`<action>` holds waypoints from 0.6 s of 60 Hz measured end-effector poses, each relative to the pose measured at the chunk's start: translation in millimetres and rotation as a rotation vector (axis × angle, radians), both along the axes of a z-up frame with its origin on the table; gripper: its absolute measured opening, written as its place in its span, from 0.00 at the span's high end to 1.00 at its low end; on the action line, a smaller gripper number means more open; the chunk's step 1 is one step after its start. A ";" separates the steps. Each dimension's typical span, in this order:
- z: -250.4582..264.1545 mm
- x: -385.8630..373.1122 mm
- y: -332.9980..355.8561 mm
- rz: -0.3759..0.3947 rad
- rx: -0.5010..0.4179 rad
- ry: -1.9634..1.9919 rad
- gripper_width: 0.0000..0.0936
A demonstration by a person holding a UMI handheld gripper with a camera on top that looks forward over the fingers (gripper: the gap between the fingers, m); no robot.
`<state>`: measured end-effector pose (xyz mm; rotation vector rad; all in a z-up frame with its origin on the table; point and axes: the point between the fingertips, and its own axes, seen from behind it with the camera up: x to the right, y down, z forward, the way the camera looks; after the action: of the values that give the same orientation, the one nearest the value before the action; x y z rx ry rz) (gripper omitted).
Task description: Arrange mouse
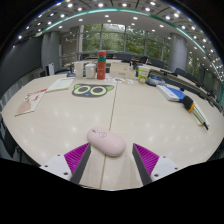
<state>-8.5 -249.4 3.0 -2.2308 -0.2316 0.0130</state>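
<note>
A pale pink computer mouse (106, 140) lies on the cream table (60, 125), just ahead of and between my fingertips. My gripper (112, 153) is open. The left magenta pad (76, 154) sits close against the mouse's left side, while a gap shows between the mouse and the right pad (147, 155). The mouse rests on the table on its own. Farther back on the table lies a dark mouse mat (91, 90) with an owl-eye design.
A red and green can (101, 65) and white cups (90, 70) stand behind the mat. Papers (30, 100) lie to the left; blue books (172, 92) and a dark pen-like item (199, 113) lie to the right. Chairs and windows are beyond.
</note>
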 end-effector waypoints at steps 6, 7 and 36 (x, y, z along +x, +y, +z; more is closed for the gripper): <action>-11.6 -0.8 14.5 0.001 -0.020 0.019 0.09; -12.2 -1.9 16.5 0.004 -0.022 0.026 0.09; -14.5 9.3 86.2 -0.008 -0.024 0.053 0.49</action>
<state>0.9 -163.1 -11.5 -2.2525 -0.1942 0.0710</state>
